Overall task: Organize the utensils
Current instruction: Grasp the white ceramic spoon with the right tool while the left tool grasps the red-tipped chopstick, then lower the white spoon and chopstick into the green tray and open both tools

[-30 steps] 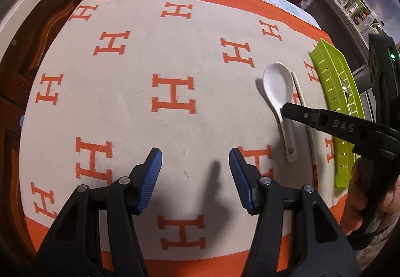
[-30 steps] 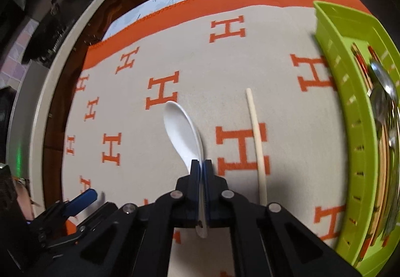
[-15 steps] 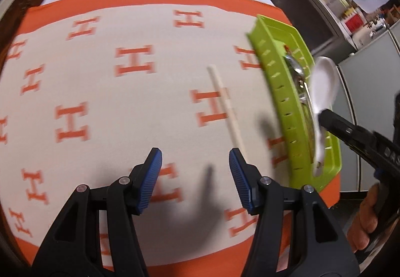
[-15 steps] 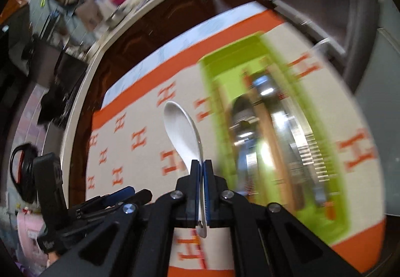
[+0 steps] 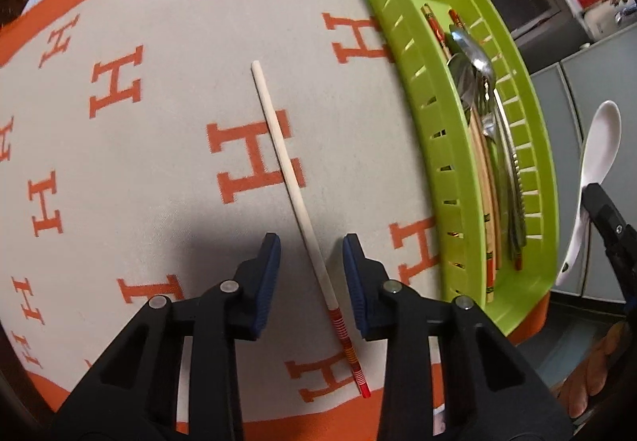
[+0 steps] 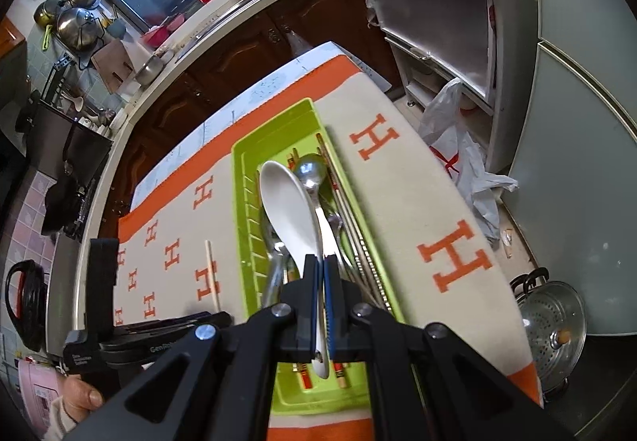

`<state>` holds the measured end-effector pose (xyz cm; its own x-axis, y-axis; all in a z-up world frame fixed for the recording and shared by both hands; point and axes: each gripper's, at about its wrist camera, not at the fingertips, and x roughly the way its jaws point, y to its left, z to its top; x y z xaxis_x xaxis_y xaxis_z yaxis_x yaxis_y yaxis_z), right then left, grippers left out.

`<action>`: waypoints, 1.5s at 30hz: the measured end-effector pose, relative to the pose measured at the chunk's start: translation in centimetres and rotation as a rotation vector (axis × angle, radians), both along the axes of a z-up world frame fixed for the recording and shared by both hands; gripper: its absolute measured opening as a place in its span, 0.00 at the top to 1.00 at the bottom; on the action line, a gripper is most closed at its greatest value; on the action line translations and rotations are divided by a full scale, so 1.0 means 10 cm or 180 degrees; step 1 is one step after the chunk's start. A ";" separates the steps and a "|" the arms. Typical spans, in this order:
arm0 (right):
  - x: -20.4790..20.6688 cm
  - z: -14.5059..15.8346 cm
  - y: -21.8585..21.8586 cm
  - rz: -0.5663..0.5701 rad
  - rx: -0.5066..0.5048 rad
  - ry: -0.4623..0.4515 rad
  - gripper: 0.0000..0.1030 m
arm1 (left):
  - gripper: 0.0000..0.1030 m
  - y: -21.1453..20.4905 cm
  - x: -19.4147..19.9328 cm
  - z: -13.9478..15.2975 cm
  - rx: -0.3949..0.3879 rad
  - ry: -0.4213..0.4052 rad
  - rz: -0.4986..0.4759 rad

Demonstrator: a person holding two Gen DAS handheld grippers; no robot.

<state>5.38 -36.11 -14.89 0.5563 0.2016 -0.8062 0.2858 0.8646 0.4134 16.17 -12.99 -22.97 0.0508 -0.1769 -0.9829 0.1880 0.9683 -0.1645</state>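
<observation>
The right hand-held gripper [image 6: 320,281], clamped on the white ceramic spoon [image 6: 290,210], hovers above the slotted green plastic tray [image 6: 243,202]; lower it lengthwise before releasing. The left hand-held gripper [image 5: 311,261] gapes astride the cream chopstick [image 5: 286,170].

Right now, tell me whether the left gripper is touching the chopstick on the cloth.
Apart. The left wrist view shows the chopstick passing between the left gripper's open fingers, cloth visible either side.

Clamped white spoon [image 6: 292,210] by its handle in right gripper [image 6: 320,273], above green tray [image 6: 243,178] of metal spoons; chopstick [image 6: 212,273] lay on cloth.
</observation>
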 end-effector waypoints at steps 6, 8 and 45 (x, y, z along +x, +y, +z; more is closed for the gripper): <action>0.02 -0.13 -0.02 0.0023 -0.0232 0.0089 0.98 | 0.97 -0.04 -0.01 0.03 -0.0078 -0.0117 0.0082; 0.02 -0.16 -0.03 0.0054 -0.0286 0.0117 0.98 | 0.97 0.02 -0.02 0.05 -0.0157 -0.0103 0.0167; -0.14 -0.02 -0.24 0.0043 -0.0278 0.0050 0.92 | 0.97 -1.07 0.27 0.51 -0.0594 -0.0350 0.0134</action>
<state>4.02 -38.48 -15.13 0.5412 0.1374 -0.8296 0.2798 0.9009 0.3317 18.87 -23.69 -17.88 0.1671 -0.3506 -0.9215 0.1749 0.9304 -0.3223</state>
